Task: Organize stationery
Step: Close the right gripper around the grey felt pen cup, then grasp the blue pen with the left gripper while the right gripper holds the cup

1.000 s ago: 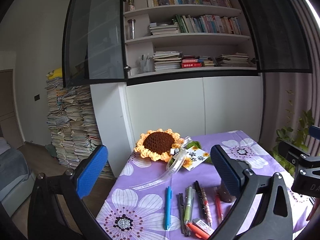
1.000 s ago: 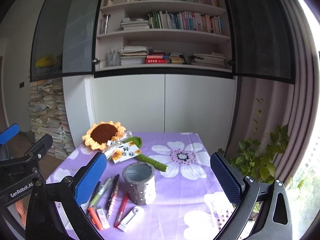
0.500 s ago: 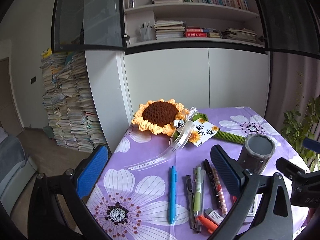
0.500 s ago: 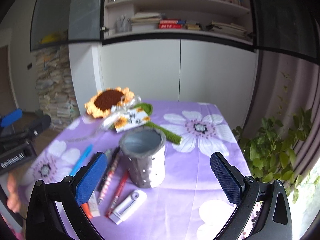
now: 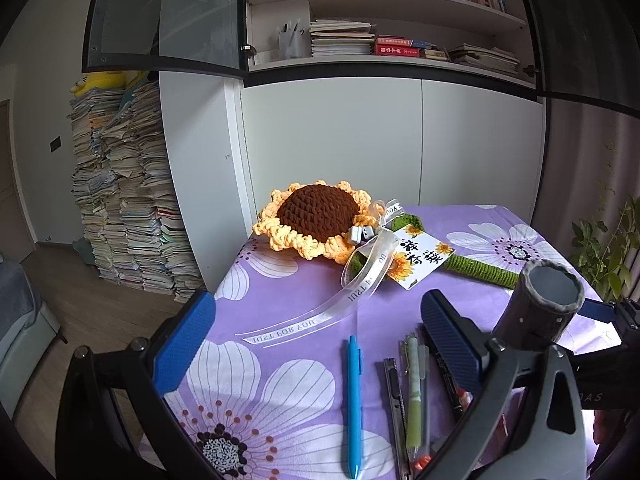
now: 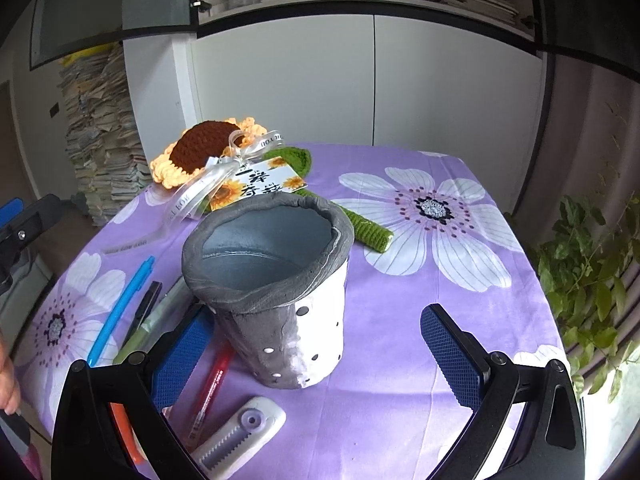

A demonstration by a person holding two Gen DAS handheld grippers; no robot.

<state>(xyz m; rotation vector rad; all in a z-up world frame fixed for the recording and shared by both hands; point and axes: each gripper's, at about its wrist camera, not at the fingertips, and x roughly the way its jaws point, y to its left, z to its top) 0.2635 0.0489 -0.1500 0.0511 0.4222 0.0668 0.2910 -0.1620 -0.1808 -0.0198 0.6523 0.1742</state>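
- Dropping both grippers low over the last second has your right gripper [image 6: 316,354] straddling the grey pen pot [image 6: 276,280], fingers wide, gripping nothing.
- Left gripper [image 5: 316,344], equally wide and empty, hovers over the blue pen [image 5: 353,396] at 6 o'clock on the worktop [image 5: 500,224].
- Nothing's potted yet.

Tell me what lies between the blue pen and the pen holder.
In the left wrist view: a utility knife, a green pen and a black pen between the blue pen and pen holder.
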